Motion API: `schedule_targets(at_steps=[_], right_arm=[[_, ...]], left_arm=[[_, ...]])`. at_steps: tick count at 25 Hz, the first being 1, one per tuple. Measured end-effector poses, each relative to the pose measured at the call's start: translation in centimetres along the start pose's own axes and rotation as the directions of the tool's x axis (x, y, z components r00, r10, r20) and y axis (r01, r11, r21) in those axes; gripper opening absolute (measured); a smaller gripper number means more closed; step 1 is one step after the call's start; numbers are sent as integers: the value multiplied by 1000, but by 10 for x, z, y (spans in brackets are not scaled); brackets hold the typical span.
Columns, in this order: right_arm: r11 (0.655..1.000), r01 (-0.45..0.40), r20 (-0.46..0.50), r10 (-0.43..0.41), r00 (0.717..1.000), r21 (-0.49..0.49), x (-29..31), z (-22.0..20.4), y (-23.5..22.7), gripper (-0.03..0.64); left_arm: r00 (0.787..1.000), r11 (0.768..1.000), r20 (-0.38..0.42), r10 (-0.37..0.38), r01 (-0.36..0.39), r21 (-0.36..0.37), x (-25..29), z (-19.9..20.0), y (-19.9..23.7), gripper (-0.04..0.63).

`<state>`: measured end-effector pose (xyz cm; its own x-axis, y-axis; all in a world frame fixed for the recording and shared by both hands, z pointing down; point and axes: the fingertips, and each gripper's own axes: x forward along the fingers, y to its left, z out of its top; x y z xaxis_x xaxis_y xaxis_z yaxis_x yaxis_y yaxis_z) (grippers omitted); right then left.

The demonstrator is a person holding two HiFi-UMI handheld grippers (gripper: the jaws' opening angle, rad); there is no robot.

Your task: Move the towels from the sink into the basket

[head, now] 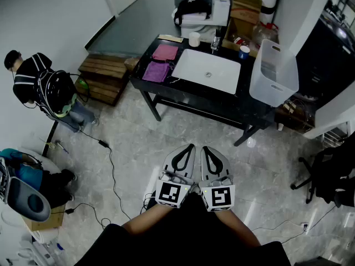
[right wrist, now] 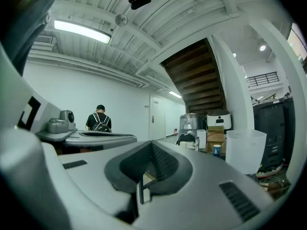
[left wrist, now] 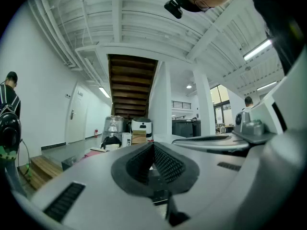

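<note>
— How are the hands held?

— Low and close to the body. Both forearms (head: 145, 221) reach forward from the waist, and the left gripper (head: 190, 147) and right gripper (head: 204, 148) sit side by side, nearly touching, marker cubes (head: 171, 193) facing up. Both point level across the room.

— Anything in them?

— No. The left gripper's (left wrist: 152, 145) jaws are pressed together on nothing, and the right gripper's (right wrist: 151, 145) jaws are closed and empty too.

— Where are the towels?

— The towels (head: 157, 71) lie well ahead of the left gripper and slightly to its left, on the black table (head: 166, 90), just beside the white sink (head: 191, 65) rather than in it. From this far off they look like two pink pieces, one behind the other, though I can't be sure.

— And the basket?

— The basket (head: 273, 73) is ahead and to the right of the right gripper, at the table's far end past the sink. It also shows to the right in that gripper's own view (right wrist: 244, 150).
</note>
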<state>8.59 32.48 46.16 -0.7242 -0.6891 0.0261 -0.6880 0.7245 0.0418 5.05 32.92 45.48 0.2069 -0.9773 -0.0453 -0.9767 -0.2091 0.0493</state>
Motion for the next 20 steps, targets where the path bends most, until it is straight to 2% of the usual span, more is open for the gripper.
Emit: schedule_targets(at_steps=[5, 8, 12, 15, 20], right_arm=[[1000, -3, 96, 5, 995, -22, -11, 18, -4, 18], [999, -16, 75, 14, 997, 33, -12, 16, -9, 20], [997, -51, 59, 48, 997, 50, -2, 12, -9, 20], [998, -48, 35, 47, 998, 36, 15, 3, -16, 20], [998, -46, -9, 47, 999, 39, 57, -6, -17, 20]], left_arm=[[1000, 999, -21, 7, -7, 31, -2, -9, -13, 14], [999, 1000, -25, 24, -24, 2, -2, -10, -11, 14], [998, 1000, -61, 15, -15, -4, 2, -23, 4, 14], [998, 999, -49, 43, -44, -23, 12, -21, 22, 14], [997, 997, -32, 75, -76, -12, 30, -18, 63, 14]])
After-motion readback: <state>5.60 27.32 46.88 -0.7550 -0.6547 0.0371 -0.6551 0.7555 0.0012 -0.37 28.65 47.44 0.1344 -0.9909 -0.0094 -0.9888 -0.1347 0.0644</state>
